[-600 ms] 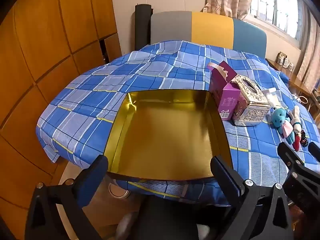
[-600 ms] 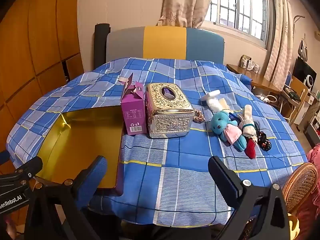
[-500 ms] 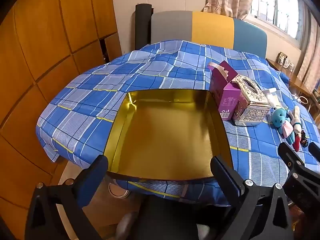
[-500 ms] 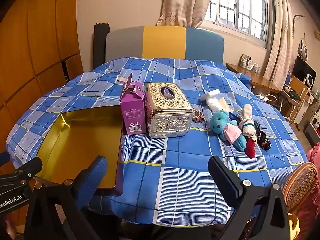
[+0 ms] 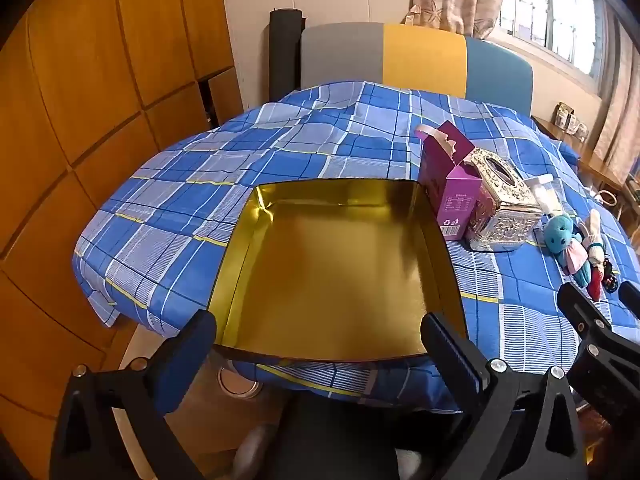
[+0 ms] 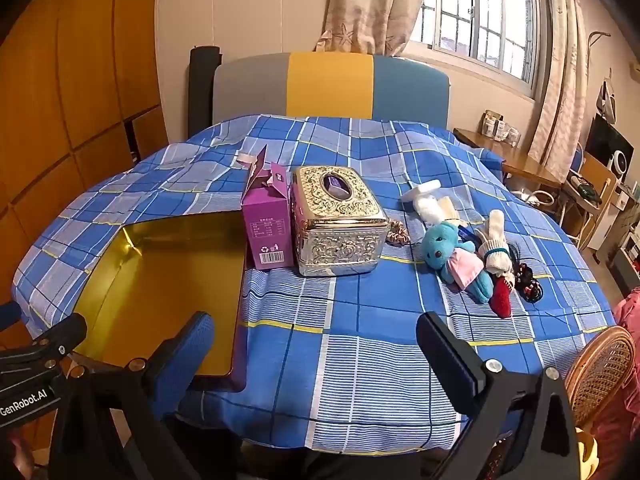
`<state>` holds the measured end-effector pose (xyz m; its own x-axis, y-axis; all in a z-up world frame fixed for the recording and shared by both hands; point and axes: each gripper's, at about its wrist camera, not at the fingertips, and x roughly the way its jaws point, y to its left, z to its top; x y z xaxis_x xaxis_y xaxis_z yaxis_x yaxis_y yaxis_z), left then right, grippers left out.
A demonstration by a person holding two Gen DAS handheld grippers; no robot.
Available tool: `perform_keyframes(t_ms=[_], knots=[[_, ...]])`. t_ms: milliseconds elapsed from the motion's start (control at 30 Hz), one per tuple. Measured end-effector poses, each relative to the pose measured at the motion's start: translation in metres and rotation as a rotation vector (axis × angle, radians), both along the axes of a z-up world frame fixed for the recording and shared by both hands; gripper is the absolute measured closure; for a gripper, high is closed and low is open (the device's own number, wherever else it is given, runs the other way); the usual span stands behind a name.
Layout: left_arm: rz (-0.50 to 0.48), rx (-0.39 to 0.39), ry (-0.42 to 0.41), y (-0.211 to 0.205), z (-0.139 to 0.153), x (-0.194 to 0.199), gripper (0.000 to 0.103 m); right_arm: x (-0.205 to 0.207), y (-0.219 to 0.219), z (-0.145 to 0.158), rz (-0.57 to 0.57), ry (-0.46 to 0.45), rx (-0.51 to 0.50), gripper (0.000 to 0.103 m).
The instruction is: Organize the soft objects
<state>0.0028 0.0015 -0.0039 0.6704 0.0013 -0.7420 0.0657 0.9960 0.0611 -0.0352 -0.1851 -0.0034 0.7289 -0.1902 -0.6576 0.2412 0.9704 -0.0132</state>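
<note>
Task unstarted: gold tray [image 5: 332,280] empty ahead of left hand-held gripper [image 5: 320,344]; soft toys [image 6: 468,260] unsorted on desk [image 6: 360,320], ahead-right of right hand-held gripper [image 6: 316,344]; both spread wide, holding nothing.

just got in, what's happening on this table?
Nothing is held yet. The left gripper hangs open at the near edge of the empty gold tray; the right gripper is open over the blue cloth. The blue plush, white bunny and other soft toys lie untouched right of the silver tissue box.
</note>
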Motion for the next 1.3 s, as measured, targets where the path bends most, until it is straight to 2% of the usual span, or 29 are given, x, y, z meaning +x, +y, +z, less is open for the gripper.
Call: perform_keyframes(t_ms=[1300], knots=[[0.01,0.001,0.035,0.002,-0.0074,0.0047,0.0,0.0018,-0.0011,-0.0079,0.011,0.016,0.011,0.0]])
